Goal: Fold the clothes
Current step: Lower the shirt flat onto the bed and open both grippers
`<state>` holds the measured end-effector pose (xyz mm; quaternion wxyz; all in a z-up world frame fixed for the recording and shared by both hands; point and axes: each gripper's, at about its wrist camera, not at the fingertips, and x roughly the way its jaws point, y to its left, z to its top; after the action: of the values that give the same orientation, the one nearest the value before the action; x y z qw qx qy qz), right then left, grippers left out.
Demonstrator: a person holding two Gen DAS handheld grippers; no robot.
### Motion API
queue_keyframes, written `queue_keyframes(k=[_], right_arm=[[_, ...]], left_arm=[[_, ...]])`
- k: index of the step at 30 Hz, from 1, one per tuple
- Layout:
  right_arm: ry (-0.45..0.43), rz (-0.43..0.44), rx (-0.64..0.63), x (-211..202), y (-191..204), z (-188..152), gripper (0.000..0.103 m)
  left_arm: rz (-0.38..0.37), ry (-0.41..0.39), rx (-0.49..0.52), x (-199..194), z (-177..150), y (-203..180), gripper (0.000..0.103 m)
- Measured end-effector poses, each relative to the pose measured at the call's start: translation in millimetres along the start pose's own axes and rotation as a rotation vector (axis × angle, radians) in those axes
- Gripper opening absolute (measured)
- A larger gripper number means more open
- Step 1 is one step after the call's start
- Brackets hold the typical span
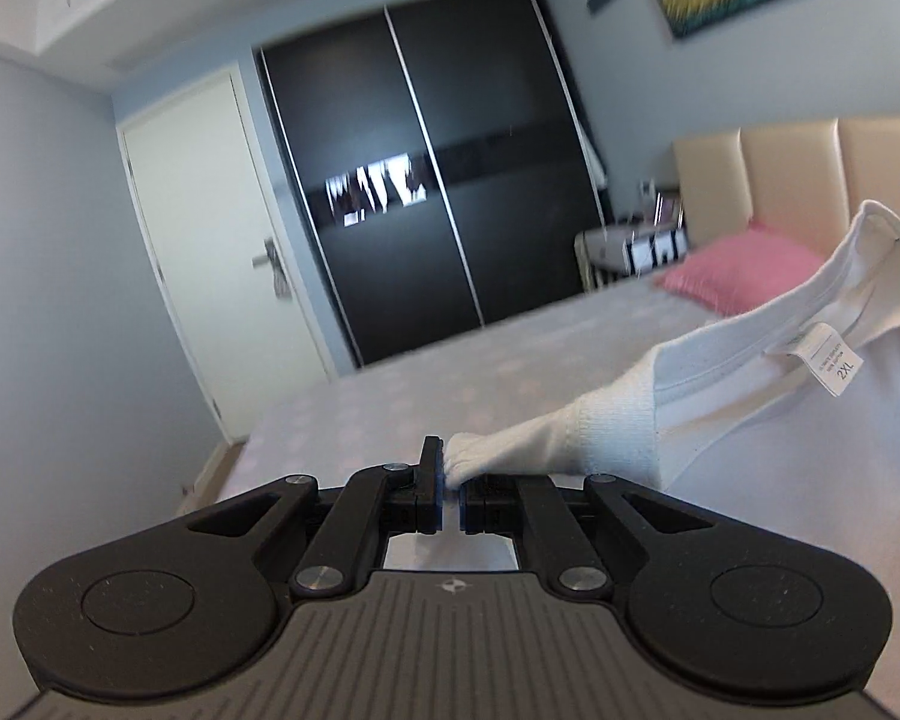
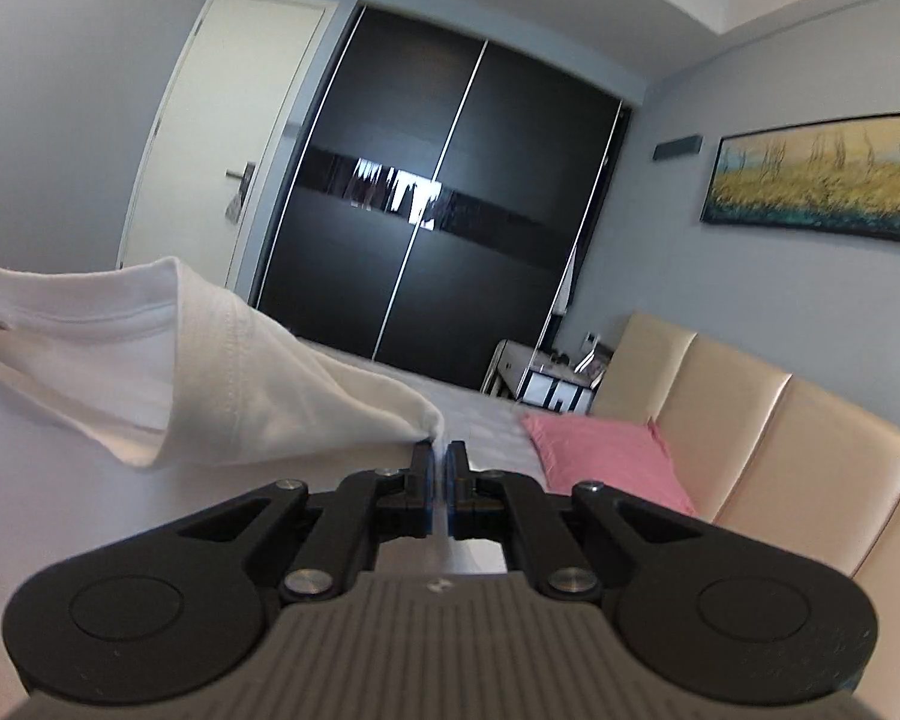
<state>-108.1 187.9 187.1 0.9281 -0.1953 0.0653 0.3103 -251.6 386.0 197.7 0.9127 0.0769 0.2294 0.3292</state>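
- The white cotton knit T-shirt with the 2XL neck label (image 1: 720, 360) hangs stretched in the air between the two tools, above the pale patterned bed (image 1: 450, 384). It isn't lying flat anywhere right now.
- The left tongs (image 1: 452, 480) are clamped on a bunched bit of the shirt's ribbed edge. The cloth runs from there up and right to the collar.
- The right tongs (image 2: 440, 471) are pinched together on a corner of the same shirt (image 2: 210, 372), which fans out to the left. The gap between the blue pads is a sliver, with fabric going into it.
- Handling-wise I'd guess it's light, floppy and not slippery. It sags between the grips and will crumple as soon as tension drops. Nothing fragile about it.
- Best places to hold look like the seamed or ribbed edges near the shoulders or hem corners, since doubled fabric gives the pads more to bite.
- Both grips are tiny pinches right at the edge, so a sharp tug could pull the cloth out.
- Room-wise, the bed has plenty of open sheet ahead for laying it down.
- Things to mind are the pink square pillow (image 2: 600, 456) and the cream padded headboard (image 2: 750, 450) on the right side, and the bed's far edge toward the dark sliding wardrobe (image 2: 438, 210).
- I can't tell from this moment which stage of the fold it is.
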Motion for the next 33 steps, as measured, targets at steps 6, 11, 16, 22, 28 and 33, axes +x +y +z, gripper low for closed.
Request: queue_keyframes(k=[6,11,16,22,28,33], right_arm=[[0.180,0.027,-0.029,129,39,-44,0.004],[0.305,0.032,-0.064,225,63,-86,0.004],[0.427,0.071,-0.088,283,95,-142,0.004],[0.552,0.117,-0.142,336,122,-203,0.004],[0.609,0.147,-0.127,360,119,-223,0.011],[0.623,0.175,-0.033,358,95,-211,0.023]], left_arm=[[-0.015,0.214,-0.040,142,-31,-12,0.003],[-0.019,0.340,-0.038,231,-72,-32,0.003],[-0.060,0.453,-0.064,292,-124,-43,0.004],[-0.104,0.557,-0.029,343,-175,-62,0.004],[-0.085,0.585,-0.089,368,-197,-58,0.017],[-0.074,0.579,-0.122,354,-191,-41,0.031]])
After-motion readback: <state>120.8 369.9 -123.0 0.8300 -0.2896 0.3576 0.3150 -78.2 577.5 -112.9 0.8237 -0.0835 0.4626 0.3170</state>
